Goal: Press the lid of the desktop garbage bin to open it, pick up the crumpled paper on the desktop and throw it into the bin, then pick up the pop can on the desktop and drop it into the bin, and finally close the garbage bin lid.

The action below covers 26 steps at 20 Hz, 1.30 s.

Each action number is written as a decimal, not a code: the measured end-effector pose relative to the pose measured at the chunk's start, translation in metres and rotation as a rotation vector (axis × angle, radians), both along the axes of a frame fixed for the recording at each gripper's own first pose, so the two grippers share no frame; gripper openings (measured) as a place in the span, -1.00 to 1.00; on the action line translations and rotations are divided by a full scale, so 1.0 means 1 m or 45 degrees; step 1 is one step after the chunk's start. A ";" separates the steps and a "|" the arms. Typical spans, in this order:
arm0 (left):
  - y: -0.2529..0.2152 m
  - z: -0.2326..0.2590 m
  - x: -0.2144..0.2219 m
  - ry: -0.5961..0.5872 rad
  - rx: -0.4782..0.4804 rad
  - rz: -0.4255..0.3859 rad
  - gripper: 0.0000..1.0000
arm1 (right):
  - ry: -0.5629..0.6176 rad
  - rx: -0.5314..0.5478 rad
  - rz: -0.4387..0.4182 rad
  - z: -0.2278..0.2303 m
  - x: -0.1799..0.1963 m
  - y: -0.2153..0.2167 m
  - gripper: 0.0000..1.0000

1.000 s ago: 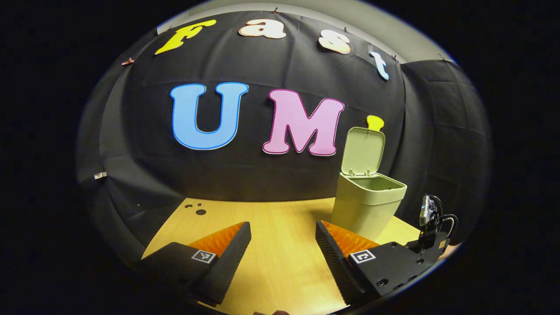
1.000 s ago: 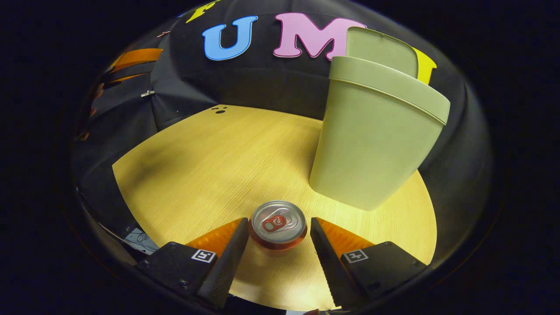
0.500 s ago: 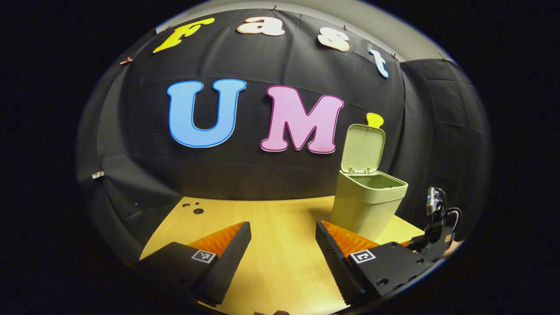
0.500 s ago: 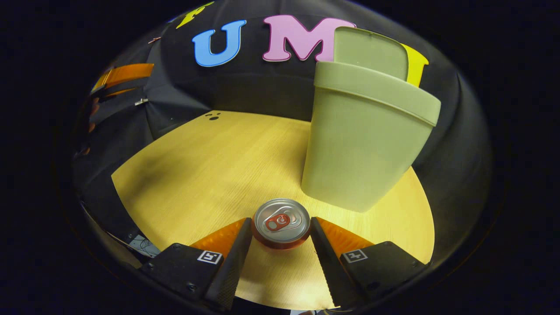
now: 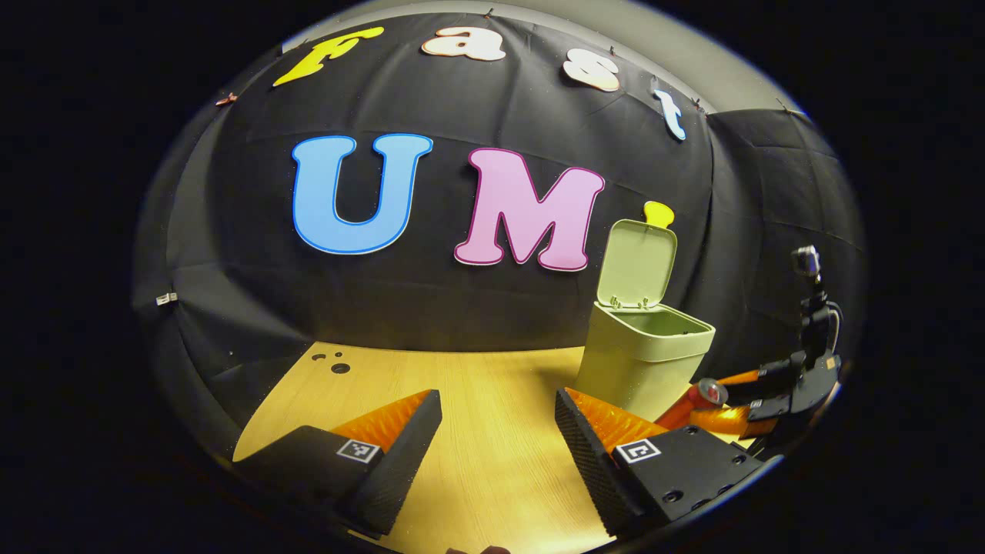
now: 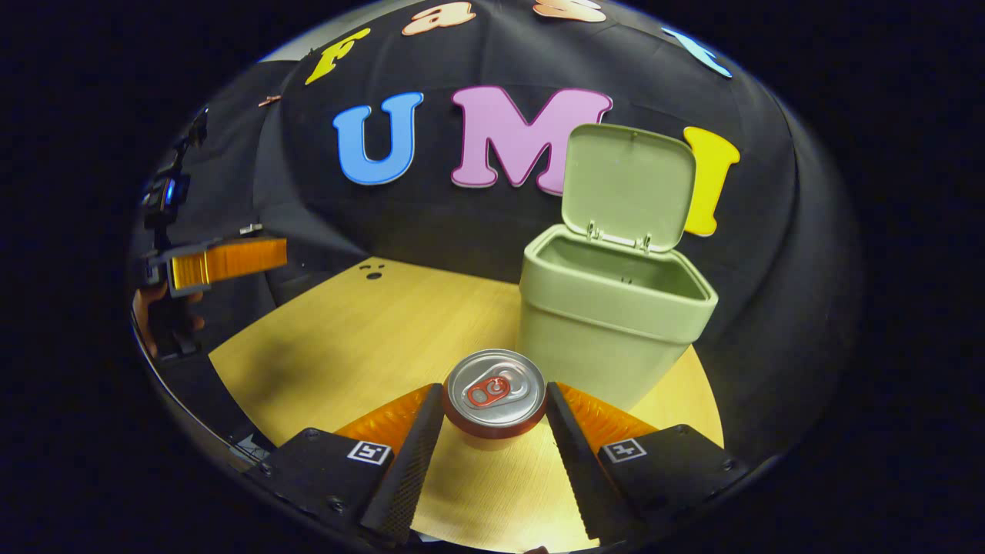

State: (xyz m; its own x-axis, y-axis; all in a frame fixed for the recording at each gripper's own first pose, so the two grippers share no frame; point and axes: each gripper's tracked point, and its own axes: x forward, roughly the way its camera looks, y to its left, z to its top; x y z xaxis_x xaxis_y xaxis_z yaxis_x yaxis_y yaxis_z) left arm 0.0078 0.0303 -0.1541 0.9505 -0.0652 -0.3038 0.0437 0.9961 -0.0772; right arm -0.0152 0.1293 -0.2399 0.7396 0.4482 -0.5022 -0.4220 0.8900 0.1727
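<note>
The pale wood-grain surface (image 6: pixel 362 331) carries a smooth, tapered green plastic bin (image 6: pixel 608 323), its rounded lid (image 6: pixel 627 185) upright. In front, the right claw (image 6: pixel 492 419) clamps the metal-topped pop can (image 6: pixel 494 392), lifted. The left claw (image 5: pixel 496 438) hangs spread, empty.

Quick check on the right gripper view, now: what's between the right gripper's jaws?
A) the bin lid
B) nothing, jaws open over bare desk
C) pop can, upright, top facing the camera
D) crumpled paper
C: the pop can stands upright between the right gripper jaws, both pressing its sides, with the open bin behind it.
</note>
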 end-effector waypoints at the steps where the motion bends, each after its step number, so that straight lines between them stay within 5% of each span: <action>1: 0.000 -0.001 0.000 0.001 -0.004 0.001 0.91 | -0.021 0.015 -0.012 0.013 0.008 -0.003 0.67; 15: 0.001 -0.007 -0.009 0.020 -0.011 0.019 0.92 | -0.324 0.054 -0.210 0.126 0.105 -0.075 0.68; 26: 0.001 -0.006 -0.010 0.025 0.006 0.030 0.92 | -0.236 -0.103 -0.348 0.064 0.164 -0.123 0.67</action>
